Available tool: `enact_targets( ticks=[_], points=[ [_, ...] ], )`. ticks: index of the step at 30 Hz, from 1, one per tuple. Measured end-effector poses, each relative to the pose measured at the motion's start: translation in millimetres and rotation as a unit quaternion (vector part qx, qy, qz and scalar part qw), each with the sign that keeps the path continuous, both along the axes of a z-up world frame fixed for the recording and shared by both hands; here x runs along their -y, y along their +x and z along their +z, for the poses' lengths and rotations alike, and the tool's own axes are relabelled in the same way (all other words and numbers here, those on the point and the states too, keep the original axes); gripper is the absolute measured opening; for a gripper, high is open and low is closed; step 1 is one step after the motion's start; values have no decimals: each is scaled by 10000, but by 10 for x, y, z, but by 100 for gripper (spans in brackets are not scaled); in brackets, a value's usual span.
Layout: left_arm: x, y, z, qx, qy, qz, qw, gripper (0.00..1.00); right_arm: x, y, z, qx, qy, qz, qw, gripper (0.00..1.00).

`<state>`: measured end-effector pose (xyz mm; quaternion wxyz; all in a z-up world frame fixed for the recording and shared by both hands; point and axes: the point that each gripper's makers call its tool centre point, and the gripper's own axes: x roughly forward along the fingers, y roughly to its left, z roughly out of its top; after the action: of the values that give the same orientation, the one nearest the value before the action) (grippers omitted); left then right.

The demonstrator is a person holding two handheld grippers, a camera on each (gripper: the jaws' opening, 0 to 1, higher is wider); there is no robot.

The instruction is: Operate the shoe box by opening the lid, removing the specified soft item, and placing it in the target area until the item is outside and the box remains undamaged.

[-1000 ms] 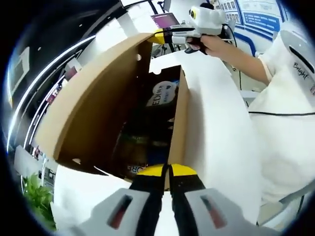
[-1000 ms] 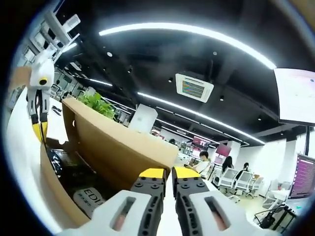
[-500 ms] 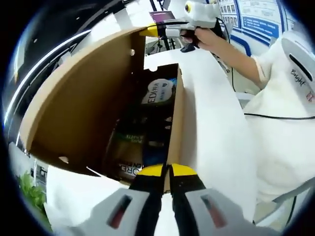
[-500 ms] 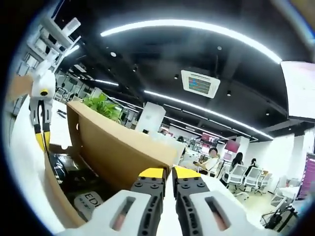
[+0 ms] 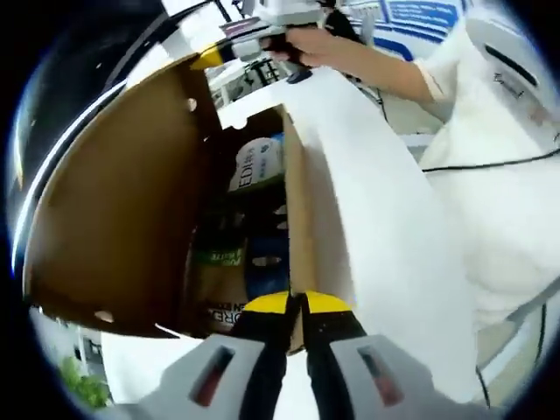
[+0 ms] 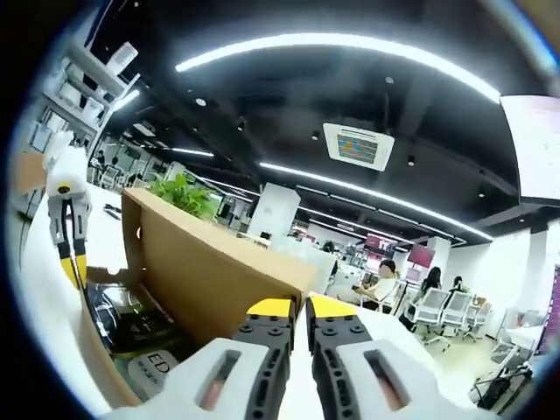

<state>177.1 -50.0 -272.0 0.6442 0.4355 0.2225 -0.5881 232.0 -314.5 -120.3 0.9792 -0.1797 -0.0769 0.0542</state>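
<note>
A dark ceiling carries curved light strips; office chairs stand at 4 o'clock, green plants at 9.

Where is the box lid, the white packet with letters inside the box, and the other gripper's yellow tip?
box lid (image 5: 122,192), left gripper view, on its brown inner face.
white packet (image 5: 255,164), left gripper view, on its printed front.
right gripper (image 5: 210,58), left gripper view, on its yellow tip at the lid's edge.

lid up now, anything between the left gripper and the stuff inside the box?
Only the box wall, which the shut left gripper pinches. Lid is raised; packets lie exposed.
</note>
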Motion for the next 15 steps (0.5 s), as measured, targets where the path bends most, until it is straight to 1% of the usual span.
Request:
enact_targets(
  ticks=[1,2,3,4,5,6,10,12,13,15],
  points=[
    [3,-1,5,-63,-8,-58,10000,4,-8,5,-3,-13,-15,-11,10000,3],
    [2,4,5,-50,-7,-81,10000,4,-9,7,-3,-2,-42,-49,10000,3],
    [0,16,7,-77,-19,-110,9999,4,-16,7,-5,21,-152,-75,9999,3],
    [-1,-1,4,-245,-37,-36,9997,3,-17,5,-7,41,-195,-83,9998,3],
    [-1,7,0,-312,-26,-43,9995,3,-5,0,-13,47,-200,-96,9997,3],
    [-4,-12,-11,-574,-18,82,9983,3,0,-5,-10,47,-158,-53,9998,3],
    [12,12,-14,-641,136,110,9978,2,4,-2,-7,-27,-129,20,9999,3],
    [-4,8,-33,-803,289,375,9956,2,-6,13,-3,-44,-224,-14,9997,3],
    [10,19,-34,-741,291,335,9963,3,-8,22,-4,-53,-260,-34,9996,3],
    [8,20,-46,-693,342,406,9962,3,-4,38,4,-54,-293,-68,9995,3]
  ],
)
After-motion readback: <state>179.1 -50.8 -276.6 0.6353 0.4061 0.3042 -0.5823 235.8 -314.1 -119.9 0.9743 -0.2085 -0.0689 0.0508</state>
